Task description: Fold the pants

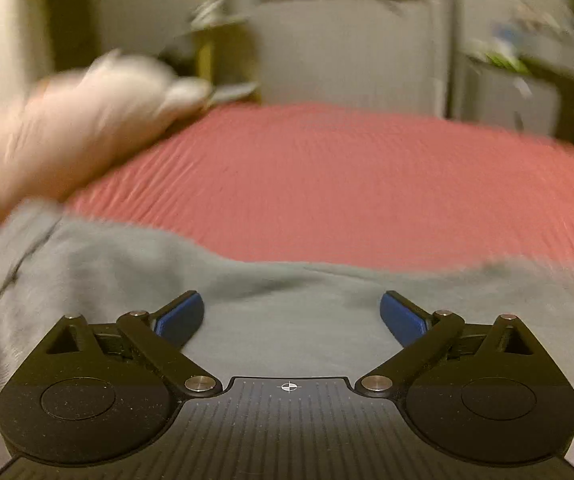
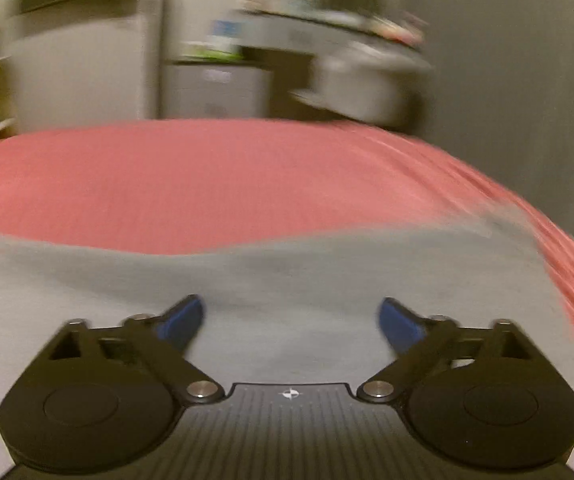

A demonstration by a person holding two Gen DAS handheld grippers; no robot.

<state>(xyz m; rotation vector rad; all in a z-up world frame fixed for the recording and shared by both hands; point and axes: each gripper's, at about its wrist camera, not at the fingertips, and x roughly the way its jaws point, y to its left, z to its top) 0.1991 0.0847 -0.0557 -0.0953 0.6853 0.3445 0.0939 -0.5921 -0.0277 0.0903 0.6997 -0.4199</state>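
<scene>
Lying across the near part of the bed (image 1: 327, 184), the grey pants (image 1: 279, 312) are spread over its red ribbed cover, and their far edge runs roughly straight across both views. How many folds have gone in cannot be told, since only the stretch of cloth close to the cameras shows and both pictures are smeared by motion. The cloth looks fairly flat with soft ripples, and a seam or layered edge shows at the left in the left wrist view, so at least some arranging seems done; judging from this, further folding and smoothing likely remain.

Both tongs point forward and down over the pants. The left tongs (image 1: 292, 316) stand wide apart with nothing between the blue pads (image 1: 181, 318), only cloth beneath them. The right tongs (image 2: 290, 320) are likewise spread wide and empty above the grey fabric, near its right-hand edge. A pale blurred heap (image 1: 87, 120) sits on the bed at the far left.
</scene>
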